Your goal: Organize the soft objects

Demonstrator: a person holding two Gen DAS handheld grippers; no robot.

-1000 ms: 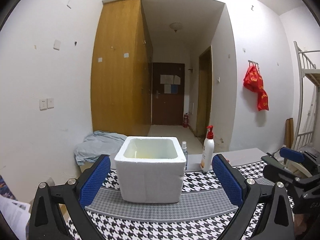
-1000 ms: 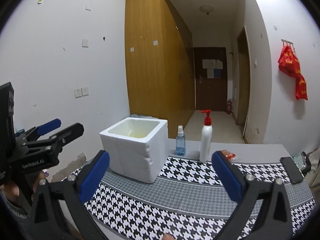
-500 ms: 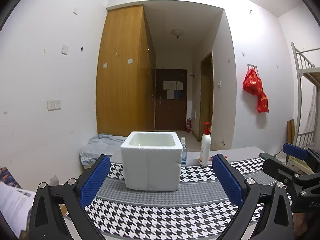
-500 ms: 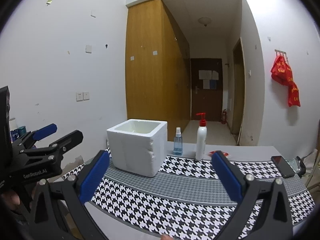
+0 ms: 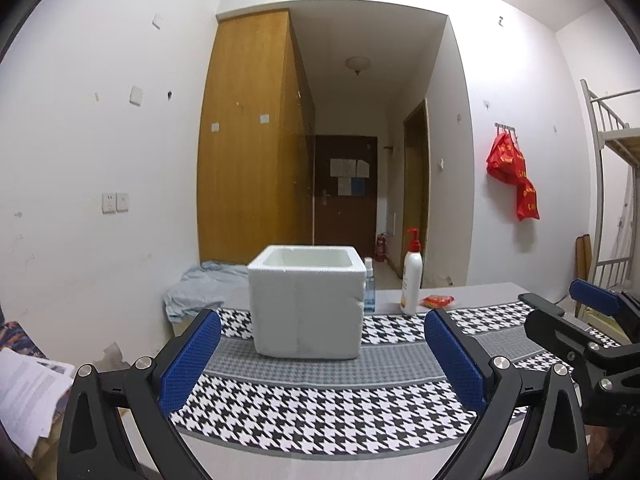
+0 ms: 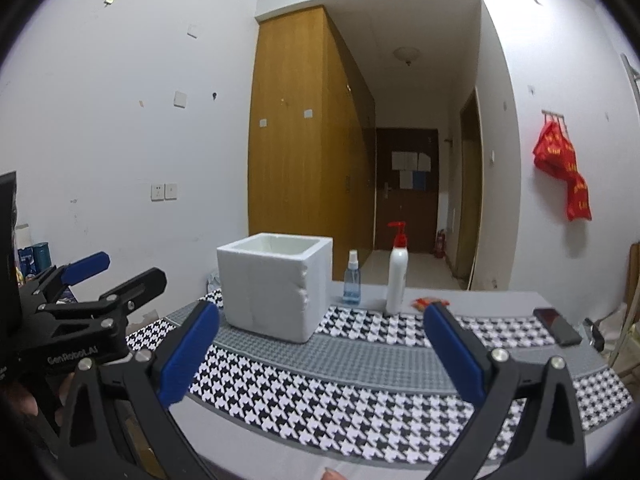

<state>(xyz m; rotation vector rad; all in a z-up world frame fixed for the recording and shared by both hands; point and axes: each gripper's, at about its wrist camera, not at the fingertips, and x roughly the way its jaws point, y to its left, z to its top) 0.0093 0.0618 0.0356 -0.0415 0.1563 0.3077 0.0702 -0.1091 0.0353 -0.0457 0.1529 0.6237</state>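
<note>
My left gripper [image 5: 322, 358] and right gripper [image 6: 320, 354] hover over the near edge of the tabletop [image 6: 480, 296], jaws spread wide and holding nothing. The white foam box [image 5: 306, 306] stands open-topped on the checked mat [image 5: 320, 404], left of centre, apparently the container for the task. No soft object lies on the tabletop; the nearest candidate is the pale cloth [image 5: 200, 290] heaped beyond the far-left edge. Judged limp and light, it should be pinched at a bunched fold. The left view alone shows this cloth clearly; the right view alone shows the dark phone [image 6: 558, 326] at far right and the box's chipped right corner.
</note>
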